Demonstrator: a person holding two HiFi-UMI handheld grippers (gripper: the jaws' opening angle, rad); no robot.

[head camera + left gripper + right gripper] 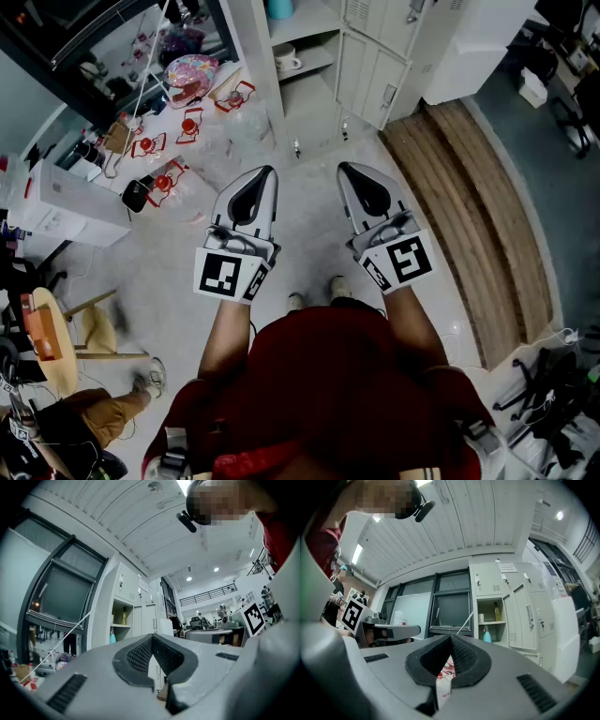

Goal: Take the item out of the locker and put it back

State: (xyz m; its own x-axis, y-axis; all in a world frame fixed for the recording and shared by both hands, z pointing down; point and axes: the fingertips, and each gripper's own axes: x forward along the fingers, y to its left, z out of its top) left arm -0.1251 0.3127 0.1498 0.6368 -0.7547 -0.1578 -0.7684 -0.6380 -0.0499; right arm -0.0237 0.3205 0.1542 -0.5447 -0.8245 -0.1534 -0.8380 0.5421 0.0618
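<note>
The white locker (265,84) stands ahead of me with one compartment's door (373,77) swung open. Inside, a white cup (286,62) sits on a shelf and a blue bottle (278,7) stands lower down. In the right gripper view the open compartment holds a yellow bottle (497,612), the white cup (481,618) and the blue spray bottle (487,634). My left gripper (268,172) and right gripper (344,169) are held side by side at waist height, well short of the locker. Both are shut with nothing between the jaws.
A white table (202,141) to the left of the locker carries several red-and-clear items and a pink patterned bag (190,70). A wooden platform (469,197) runs along the right. A seated person's leg (112,412) and a stool (52,328) are at lower left.
</note>
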